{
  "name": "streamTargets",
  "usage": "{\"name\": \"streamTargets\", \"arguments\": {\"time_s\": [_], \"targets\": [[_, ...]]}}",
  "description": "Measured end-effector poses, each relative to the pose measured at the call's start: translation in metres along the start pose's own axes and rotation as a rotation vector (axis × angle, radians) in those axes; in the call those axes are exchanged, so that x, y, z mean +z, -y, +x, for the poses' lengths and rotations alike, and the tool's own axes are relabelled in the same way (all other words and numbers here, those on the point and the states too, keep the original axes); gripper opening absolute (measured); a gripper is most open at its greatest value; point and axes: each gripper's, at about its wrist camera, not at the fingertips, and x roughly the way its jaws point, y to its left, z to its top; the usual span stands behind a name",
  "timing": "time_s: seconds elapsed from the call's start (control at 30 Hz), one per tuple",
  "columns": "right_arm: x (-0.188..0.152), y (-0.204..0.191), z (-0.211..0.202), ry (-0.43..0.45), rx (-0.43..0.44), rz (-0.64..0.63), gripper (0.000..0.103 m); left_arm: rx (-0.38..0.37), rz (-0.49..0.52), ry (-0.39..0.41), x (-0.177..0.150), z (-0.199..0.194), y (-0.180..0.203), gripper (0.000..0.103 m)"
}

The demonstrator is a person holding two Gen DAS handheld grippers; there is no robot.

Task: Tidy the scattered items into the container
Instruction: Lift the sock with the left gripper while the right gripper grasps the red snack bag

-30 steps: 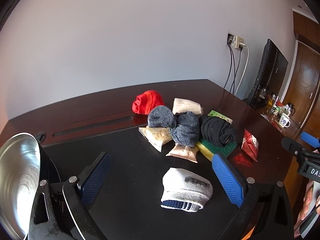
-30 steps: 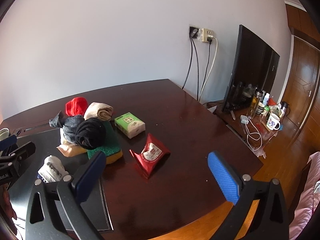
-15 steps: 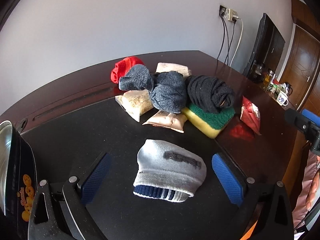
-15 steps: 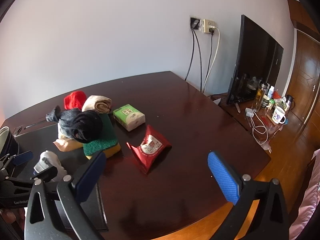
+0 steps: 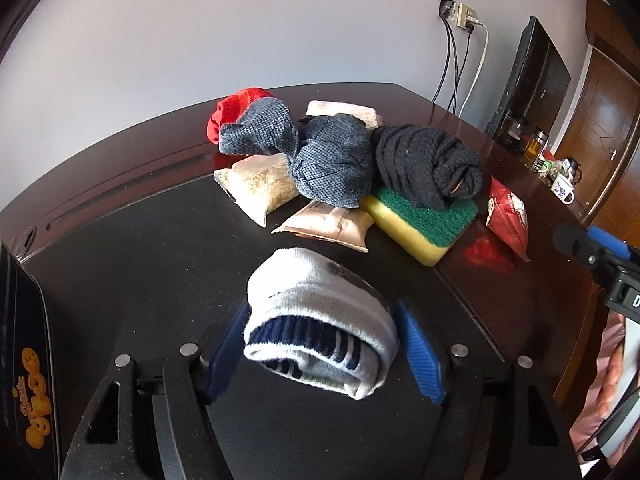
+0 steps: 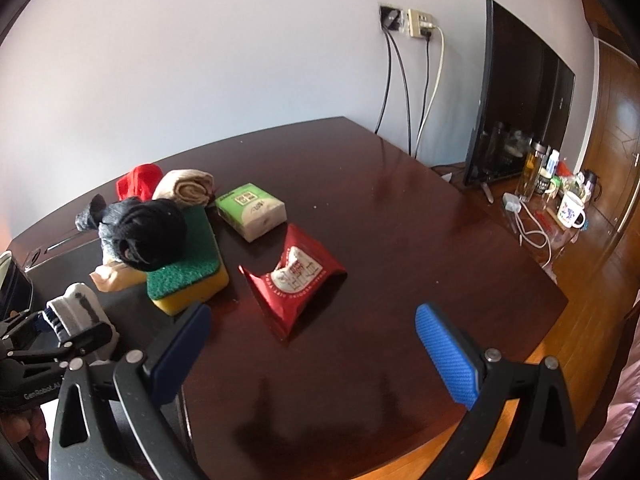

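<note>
Left tongs [image 5: 320, 356]: I pinch the grey sock [image 5: 320, 320] by both sides, for the tin.
Right tongs [image 6: 308, 348]: spread wide, idle, holding nothing.
Tin [image 5: 24, 360]: at my left edge, close for the drop.
Pile [image 5: 332, 160]: waits behind the sock.

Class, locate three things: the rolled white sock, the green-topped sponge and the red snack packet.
rolled white sock [image 5: 320, 300], left wrist view, grey upper side.
green-topped sponge [image 6: 184, 272], right wrist view, green scouring face.
red snack packet [image 6: 296, 276], right wrist view, printed label.
</note>
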Motion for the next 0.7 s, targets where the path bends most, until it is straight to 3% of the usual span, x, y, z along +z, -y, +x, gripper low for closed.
{"name": "streamTargets", "arguments": {"time_s": [0.27,0.47,0.7], "targets": [[0.004,-0.005,0.013,-0.012,0.000,-0.013,0.103,-0.044,-0.029,0.012,0.000,-0.003,-0.006,0.070],[0.016,-0.001,0.034,-0.031,-0.072,-0.054,0.103,-0.057,-0.034,0.032,0.001,-0.010,-0.011,0.070],[0.021,-0.002,0.055,-0.065,-0.076,-0.060,0.090,-0.068,-0.037,0.051,0.001,-0.016,-0.016,0.070]]}}
